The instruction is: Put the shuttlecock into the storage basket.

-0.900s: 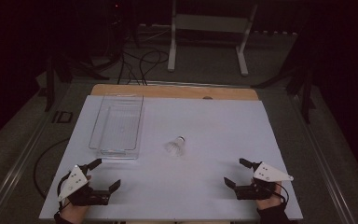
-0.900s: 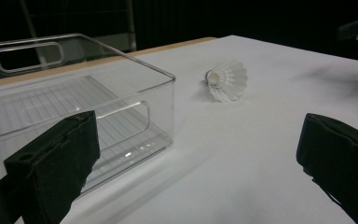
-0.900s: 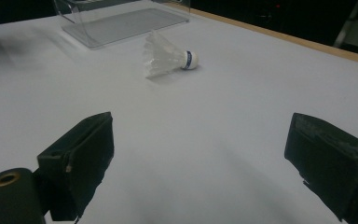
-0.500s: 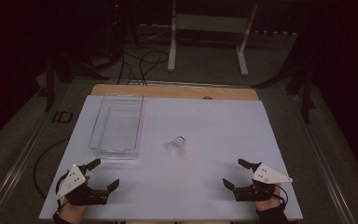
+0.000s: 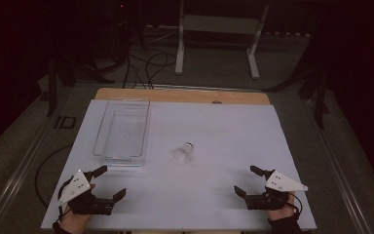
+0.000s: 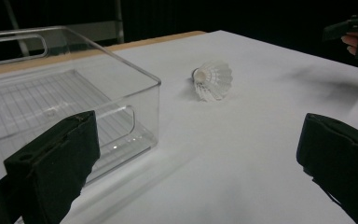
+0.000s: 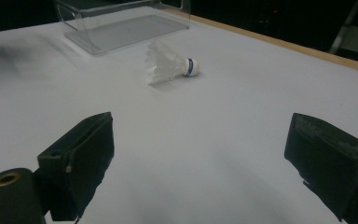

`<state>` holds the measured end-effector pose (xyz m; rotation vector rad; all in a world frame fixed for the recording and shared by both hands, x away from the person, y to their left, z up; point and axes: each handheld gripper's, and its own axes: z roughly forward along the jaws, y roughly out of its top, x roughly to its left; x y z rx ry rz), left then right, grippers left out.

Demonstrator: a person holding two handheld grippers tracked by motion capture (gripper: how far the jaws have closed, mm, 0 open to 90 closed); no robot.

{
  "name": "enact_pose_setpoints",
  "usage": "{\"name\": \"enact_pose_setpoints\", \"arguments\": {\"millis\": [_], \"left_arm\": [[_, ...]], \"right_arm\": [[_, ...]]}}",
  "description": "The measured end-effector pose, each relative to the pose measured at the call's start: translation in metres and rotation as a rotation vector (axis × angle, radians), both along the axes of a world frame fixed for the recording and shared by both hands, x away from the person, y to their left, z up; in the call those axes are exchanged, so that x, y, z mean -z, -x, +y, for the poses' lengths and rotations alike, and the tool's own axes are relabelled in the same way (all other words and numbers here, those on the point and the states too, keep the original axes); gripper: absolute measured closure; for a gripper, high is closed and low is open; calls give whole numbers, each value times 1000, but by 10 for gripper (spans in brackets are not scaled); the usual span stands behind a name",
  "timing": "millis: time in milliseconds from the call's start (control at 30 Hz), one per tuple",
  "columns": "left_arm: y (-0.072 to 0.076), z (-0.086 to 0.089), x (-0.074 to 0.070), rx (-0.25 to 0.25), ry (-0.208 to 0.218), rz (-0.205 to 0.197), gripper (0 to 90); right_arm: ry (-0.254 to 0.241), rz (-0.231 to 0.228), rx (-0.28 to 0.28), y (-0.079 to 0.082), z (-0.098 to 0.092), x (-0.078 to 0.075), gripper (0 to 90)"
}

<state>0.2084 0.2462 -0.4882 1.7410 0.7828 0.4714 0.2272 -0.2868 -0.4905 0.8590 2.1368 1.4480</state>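
Note:
A white shuttlecock (image 5: 183,153) lies on its side in the middle of the white table (image 5: 214,126), also seen in the left gripper view (image 6: 211,79) and the right gripper view (image 7: 168,64). A clear plastic bin (image 5: 122,131) stands empty at the left, close ahead of the left jaws (image 6: 37,112). My left gripper (image 5: 109,182) rests open near the front left edge, well short of the shuttlecock. My right gripper (image 5: 248,181) rests open at the front right. Nothing lies between either pair of jaws.
A wooden strip (image 5: 185,95) runs along the table's far edge. Beyond it stand a metal stand (image 5: 219,29) and cables (image 5: 146,63) on the dark floor. The other hand (image 6: 356,39) shows at the top right of the left gripper view.
Both grippers have drifted very slightly toward the front edge; the shuttlecock and bin have stayed put.

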Motion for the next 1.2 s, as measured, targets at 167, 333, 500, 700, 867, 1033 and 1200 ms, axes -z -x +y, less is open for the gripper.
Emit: {"name": "enact_pose_setpoints", "arguments": {"millis": [167, 333, 500, 700, 867, 1033, 1200], "left_arm": [[-4, -2, -9, 28, -8, 26, 0], [-5, -3, -17, 58, -42, 37, 0], [-8, -4, -27, 63, -98, 68, 0], [-10, -6, -33, 82, -147, 131, 0], [-12, -8, -36, 90, -193, 179, 0], [-12, -14, -38, 137, -212, 210, 0], [-13, -14, -40, 129, -207, 225, 0]], "right_arm": [[-9, -8, 13, 2, -2, -2, 84], [-13, 1, 9, 1, -2, -2, 86], [-9, -12, 23, 2, -3, -3, 90], [-14, -13, 29, 2, -5, -4, 90], [-8, -12, 23, 2, -3, -4, 90], [-10, -5, 16, 1, -3, -3, 90], [-19, -3, 6, 2, -3, -4, 90]]}}
